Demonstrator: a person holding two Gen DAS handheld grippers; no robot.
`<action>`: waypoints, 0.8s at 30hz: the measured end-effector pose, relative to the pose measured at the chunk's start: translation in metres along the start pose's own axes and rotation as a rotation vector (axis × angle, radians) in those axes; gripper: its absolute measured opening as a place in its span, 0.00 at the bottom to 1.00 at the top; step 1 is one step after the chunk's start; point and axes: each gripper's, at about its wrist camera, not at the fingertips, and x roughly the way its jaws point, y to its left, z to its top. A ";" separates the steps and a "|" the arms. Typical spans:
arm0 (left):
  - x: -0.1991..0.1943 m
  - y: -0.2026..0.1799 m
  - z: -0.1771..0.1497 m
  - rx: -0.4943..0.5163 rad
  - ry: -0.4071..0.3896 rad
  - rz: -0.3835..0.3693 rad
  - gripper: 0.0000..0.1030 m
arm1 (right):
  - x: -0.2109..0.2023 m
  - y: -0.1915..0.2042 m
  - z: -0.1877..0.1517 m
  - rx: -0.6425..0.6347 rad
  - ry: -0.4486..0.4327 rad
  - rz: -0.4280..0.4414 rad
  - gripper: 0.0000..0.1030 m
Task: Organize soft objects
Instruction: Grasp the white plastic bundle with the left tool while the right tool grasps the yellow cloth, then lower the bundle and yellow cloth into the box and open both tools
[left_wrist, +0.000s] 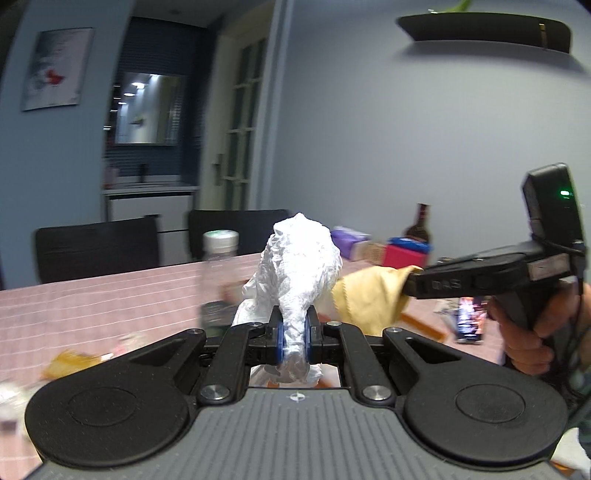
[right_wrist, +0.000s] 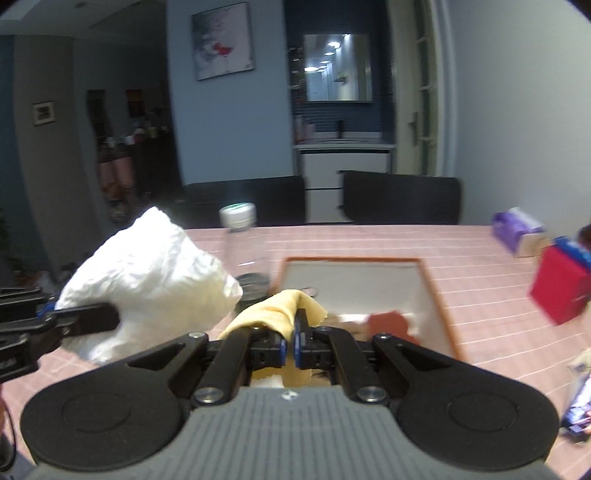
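Note:
My left gripper (left_wrist: 294, 338) is shut on a crumpled white cloth (left_wrist: 299, 266) and holds it above the pink striped table. The same white cloth (right_wrist: 147, 273) shows at the left of the right wrist view, pinched by the left gripper (right_wrist: 74, 317). My right gripper (right_wrist: 290, 341) is shut on a yellow cloth (right_wrist: 280, 310), held above the near edge of a wood-framed grey tray (right_wrist: 436, 288). In the left wrist view the right gripper (left_wrist: 413, 286) holds that yellow cloth (left_wrist: 369, 295) at the right. A brown-red soft item (right_wrist: 388, 321) lies in the tray.
A clear bottle with a white cap (right_wrist: 238, 236) stands left of the tray. A red box (right_wrist: 561, 284) and a purple tissue pack (right_wrist: 517, 229) sit at the right. A dark bottle (left_wrist: 419, 225) stands at the far side. Black chairs (right_wrist: 402, 199) line the far edge. Wrappers (left_wrist: 70, 360) lie around.

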 end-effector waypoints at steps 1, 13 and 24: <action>0.008 -0.004 0.003 -0.002 0.006 -0.024 0.11 | 0.001 -0.008 0.002 0.004 0.005 -0.018 0.01; 0.129 -0.023 -0.003 0.050 0.294 -0.095 0.10 | 0.079 -0.064 -0.021 -0.093 0.189 -0.217 0.01; 0.188 -0.041 -0.026 0.232 0.504 -0.012 0.11 | 0.129 -0.068 -0.035 -0.183 0.386 -0.204 0.02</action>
